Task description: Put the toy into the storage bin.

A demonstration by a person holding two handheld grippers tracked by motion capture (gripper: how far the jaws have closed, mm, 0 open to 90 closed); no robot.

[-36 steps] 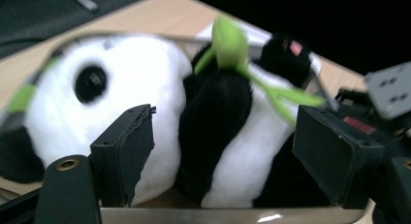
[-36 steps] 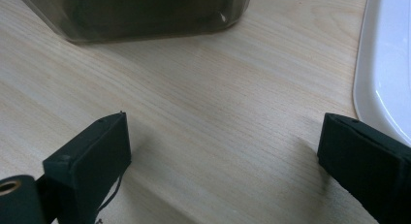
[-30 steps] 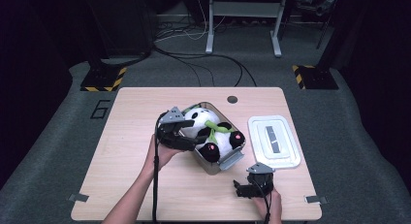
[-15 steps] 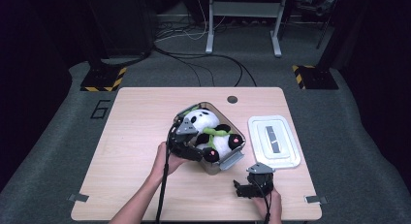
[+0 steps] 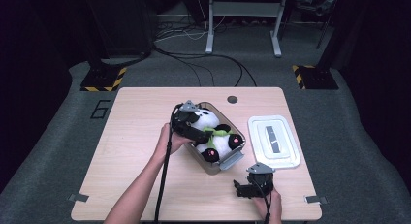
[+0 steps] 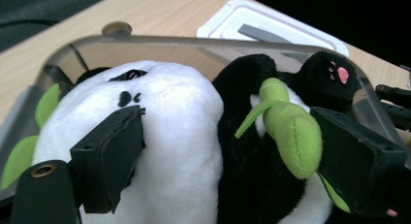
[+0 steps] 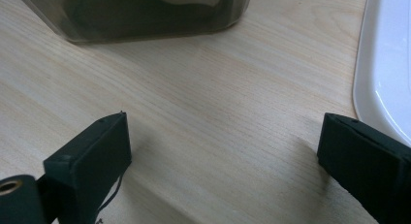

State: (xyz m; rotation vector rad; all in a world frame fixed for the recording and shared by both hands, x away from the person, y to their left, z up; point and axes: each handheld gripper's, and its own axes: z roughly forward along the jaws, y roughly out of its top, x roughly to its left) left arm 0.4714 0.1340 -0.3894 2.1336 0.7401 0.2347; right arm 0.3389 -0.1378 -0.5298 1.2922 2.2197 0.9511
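My left gripper [image 6: 228, 151], jaws just widening, straddles the one plush panda [image 6: 169, 151], one pad against its white body. It has moved in from nine o'clock over the one clear bin [image 5: 228, 162] at table centre holding the panda. My right gripper [image 7: 223, 161] stands open at five o'clock; one white lid [image 5: 274, 141] at three o'clock.

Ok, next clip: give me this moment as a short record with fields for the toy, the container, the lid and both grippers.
toy: plush panda with green leaves, lying inside the box
container: clear plastic box, lid off, on the wooden table
lid: white lid, flat on the table beside the box
left gripper: over the box, jaws just opening, panda between them, pads against the plush
right gripper: open, nothing between the jaws, low over bare table near the box
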